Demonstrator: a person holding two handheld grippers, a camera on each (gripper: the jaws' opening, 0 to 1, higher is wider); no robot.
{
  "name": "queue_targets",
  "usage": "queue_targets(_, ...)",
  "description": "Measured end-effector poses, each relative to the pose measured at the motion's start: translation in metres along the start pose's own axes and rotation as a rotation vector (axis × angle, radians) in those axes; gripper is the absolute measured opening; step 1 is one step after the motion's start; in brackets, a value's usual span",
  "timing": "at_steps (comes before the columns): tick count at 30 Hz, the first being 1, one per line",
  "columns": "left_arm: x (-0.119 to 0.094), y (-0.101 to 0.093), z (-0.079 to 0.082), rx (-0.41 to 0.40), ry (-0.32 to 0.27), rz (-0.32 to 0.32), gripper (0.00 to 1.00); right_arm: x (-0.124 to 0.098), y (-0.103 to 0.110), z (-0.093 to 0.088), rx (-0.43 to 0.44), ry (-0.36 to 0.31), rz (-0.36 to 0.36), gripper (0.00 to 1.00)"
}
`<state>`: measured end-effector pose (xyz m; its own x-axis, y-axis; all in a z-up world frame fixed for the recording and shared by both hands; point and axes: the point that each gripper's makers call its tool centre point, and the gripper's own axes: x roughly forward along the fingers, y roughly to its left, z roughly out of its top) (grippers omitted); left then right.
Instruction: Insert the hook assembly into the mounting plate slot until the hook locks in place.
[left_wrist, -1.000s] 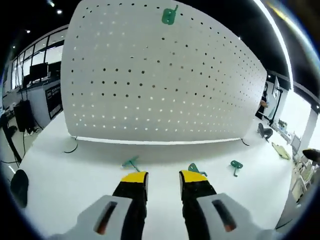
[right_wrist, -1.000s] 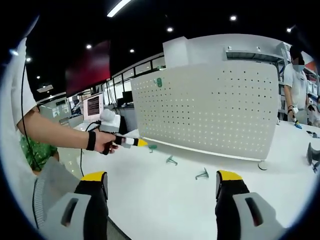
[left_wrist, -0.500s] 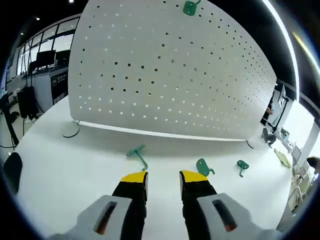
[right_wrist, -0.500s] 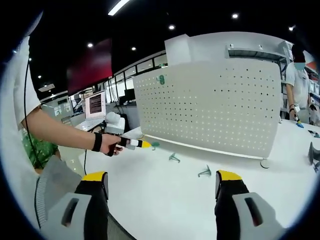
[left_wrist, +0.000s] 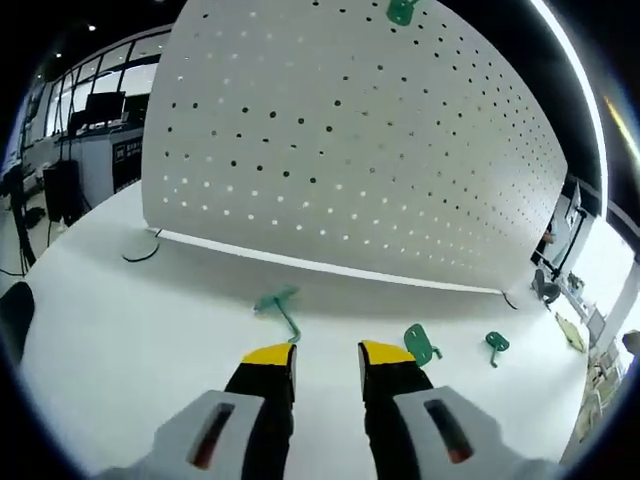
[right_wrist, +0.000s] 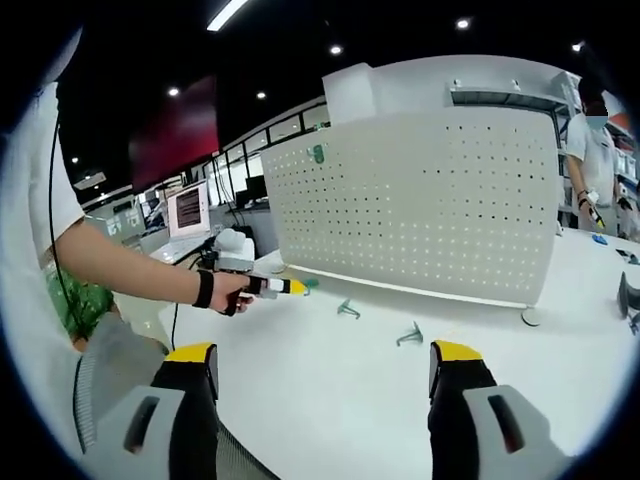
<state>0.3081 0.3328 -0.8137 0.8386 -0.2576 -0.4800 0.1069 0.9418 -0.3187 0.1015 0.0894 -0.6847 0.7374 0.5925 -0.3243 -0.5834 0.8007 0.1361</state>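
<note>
White surface (left_wrist: 120, 320) runs out to a tall upright pegboard (left_wrist: 340, 150) at the far side, with office desks and screens beyond. One green hook (left_wrist: 401, 11) already hangs high on the board. Three loose hooks lie on the surface near its foot: one (left_wrist: 279, 305) just ahead of the left gripper (left_wrist: 326, 357), one (left_wrist: 421, 342) close to that gripper's right finger, and one (left_wrist: 495, 344) farther right.

Left fingers stand a little apart with nothing between them, pointing at the near hook. In the right gripper view the left gripper (right_wrist: 283, 286) reaches low over the surface toward that hook (right_wrist: 310, 283). The right gripper (right_wrist: 325, 368) waits well back, fingers wide apart and empty.

By my reading this is the reach for a hook, before any grasp. Next the left fingers need to go down around the near hook's stem, close, lift it, then carry it to a free slot in the board.
</note>
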Motion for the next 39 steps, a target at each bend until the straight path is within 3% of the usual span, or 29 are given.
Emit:
queue_targets(18,0.024,0.014,0.002,-0.013,0.004,0.051,0.25,0.008,-0.001,-0.007,0.021,0.035,0.012,0.88)
queue_targets(29,0.040,0.013,0.003,-0.032,0.015,0.055,0.25,0.008,-0.006,-0.005,0.057,0.023,0.008,0.87)
queue_targets(32,0.043,0.020,0.001,-0.025,0.034,0.085,0.25,0.007,-0.007,-0.004,0.081,0.010,0.009,0.86)
queue_targets(39,0.052,0.023,0.007,-0.047,0.018,0.087,0.20,0.009,-0.004,-0.005,0.073,0.024,0.022,0.86)
